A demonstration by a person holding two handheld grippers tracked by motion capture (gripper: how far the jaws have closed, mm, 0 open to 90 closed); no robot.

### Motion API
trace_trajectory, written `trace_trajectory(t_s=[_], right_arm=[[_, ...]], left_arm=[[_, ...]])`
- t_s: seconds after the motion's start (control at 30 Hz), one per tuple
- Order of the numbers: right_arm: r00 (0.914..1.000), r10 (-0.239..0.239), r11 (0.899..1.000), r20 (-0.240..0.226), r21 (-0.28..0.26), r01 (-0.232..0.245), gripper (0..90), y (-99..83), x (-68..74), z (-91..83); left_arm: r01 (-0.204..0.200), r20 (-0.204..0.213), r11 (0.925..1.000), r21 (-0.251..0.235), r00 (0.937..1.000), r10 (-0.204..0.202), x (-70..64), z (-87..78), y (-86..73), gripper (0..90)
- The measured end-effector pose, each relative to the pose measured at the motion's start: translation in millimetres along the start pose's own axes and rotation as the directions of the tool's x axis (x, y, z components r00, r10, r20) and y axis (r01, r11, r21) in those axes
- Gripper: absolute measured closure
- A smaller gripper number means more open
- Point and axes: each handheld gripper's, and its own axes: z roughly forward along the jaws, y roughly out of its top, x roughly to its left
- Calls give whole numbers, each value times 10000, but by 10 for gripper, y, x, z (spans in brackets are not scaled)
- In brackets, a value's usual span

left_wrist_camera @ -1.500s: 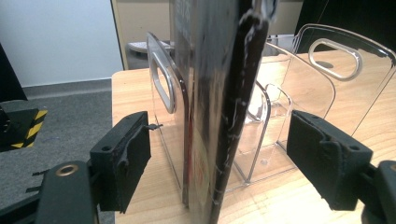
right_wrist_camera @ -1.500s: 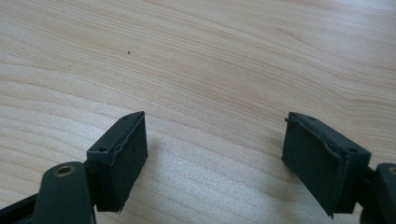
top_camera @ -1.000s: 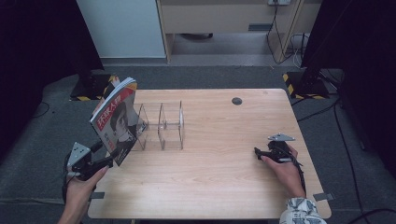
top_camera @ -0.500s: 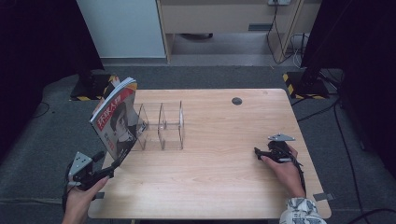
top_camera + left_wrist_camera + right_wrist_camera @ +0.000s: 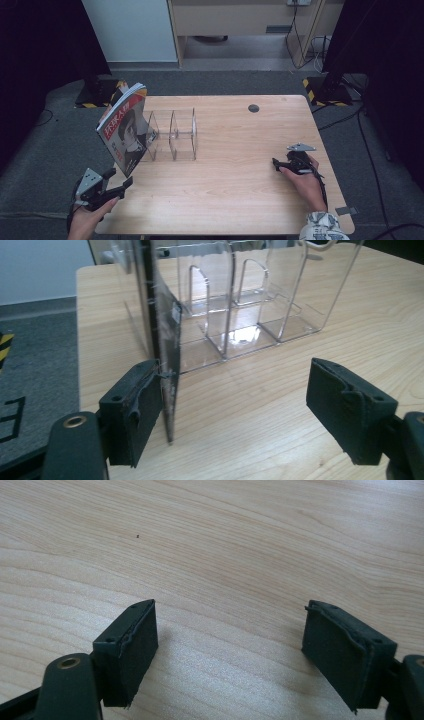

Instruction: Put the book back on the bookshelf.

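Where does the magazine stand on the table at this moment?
In the high view, the magazine stands tilted at the table's left edge, leaning on the clear rack's left end, just ahead of the left gripper.

Both grippers, the left gripper (image 5: 120, 184) and right gripper (image 5: 276, 163), are black with square rubber-padded jaws, brass-ringed screw holes, grey three-cornered top plates, and a patterned white sleeve (image 5: 322, 226) at lower right.

I see the magazine (image 5: 125, 131) standing tilted in the leftmost slot of the clear acrylic rack (image 5: 172, 135) at the table's far left.
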Motion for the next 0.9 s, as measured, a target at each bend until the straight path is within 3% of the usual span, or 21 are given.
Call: trace_trajectory(t_s=[0.23, 0.4, 0.67, 0.9], right_arm=[[10000, 3, 10000, 0, -2, -3, 222, 0, 0, 0], [10000, 3, 10000, 3, -1, -3, 222, 0, 1, 0], [10000, 16, 10000, 18, 4, -16, 222, 0, 3, -1], [10000, 24, 10000, 19, -1, -24, 221, 1, 3, 0]], left_arm=[[-337, 580, 9992, 196, 9978, 325, -121, 98, 60, 193], [-768, 1088, 9962, 411, 9915, 719, -197, 191, 72, 171], [-1017, 1426, 9943, 328, 9851, 961, -305, 319, 189, 162], [-1312, 1823, 9905, 403, 9757, 1218, -449, 464, 293, 139]])
